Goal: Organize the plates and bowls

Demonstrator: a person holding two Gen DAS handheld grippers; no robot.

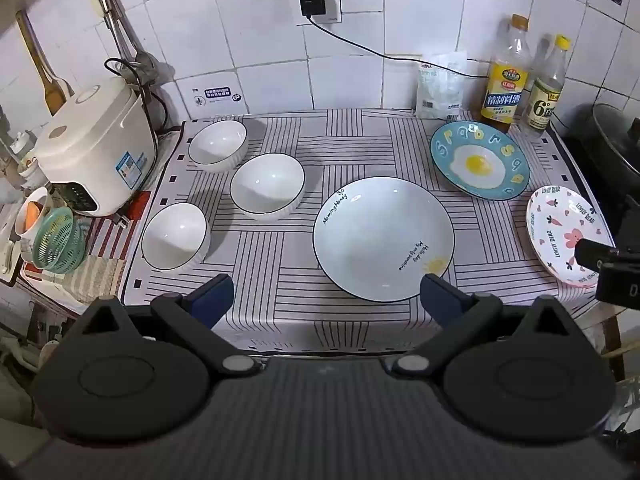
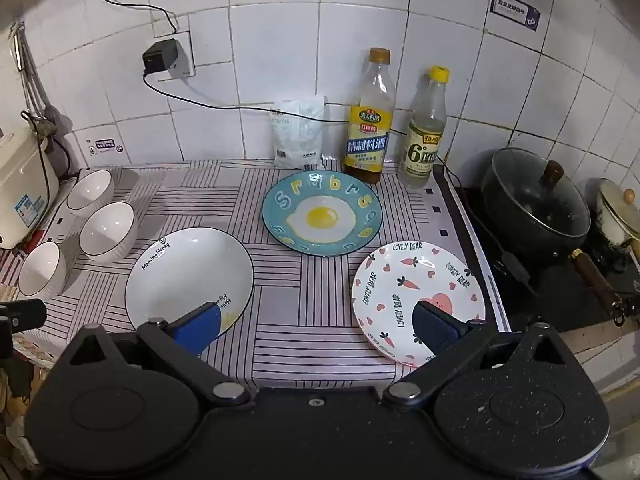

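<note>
Striped cloth (image 1: 360,152) covers the counter below my left gripper (image 1: 326,300), whose blue-padded fingers (image 1: 212,294) are spread wide with nothing between them, hovering over the near edge. Three white bowls sit apart on the left side of the cloth: the far bowl (image 1: 218,145) near the rice cooker (image 1: 94,144), the middle bowl (image 1: 267,185) just right of it, and the near bowl (image 1: 175,235) by the left edge. A big white plate (image 1: 383,238) with black script lies in the middle, just beyond my fingertips. Past it to the right lies the blue egg plate (image 1: 479,160), and the pink carrot plate (image 1: 568,234) is at the right edge, partly hidden by my other gripper's dark body. Two bottles (image 1: 505,72) and a white bag (image 1: 440,84) stand against the tiled wall.

From my right gripper (image 2: 316,320), also released and empty, the fingers (image 2: 434,326) frame the bare cloth (image 2: 304,304) between the white plate (image 2: 188,276) on the left and the pink carrot plate (image 2: 418,292) on the right; each pad overlaps one plate's near rim in this view, though I cannot tell if they touch. The blue egg plate (image 2: 322,213) sits behind, near the bottles (image 2: 368,120). The three bowls line the left edge: far bowl (image 2: 89,190), middle bowl (image 2: 107,230), near bowl (image 2: 42,268). A lidded dark pot (image 2: 536,204) sits on the stove to the right.
</note>
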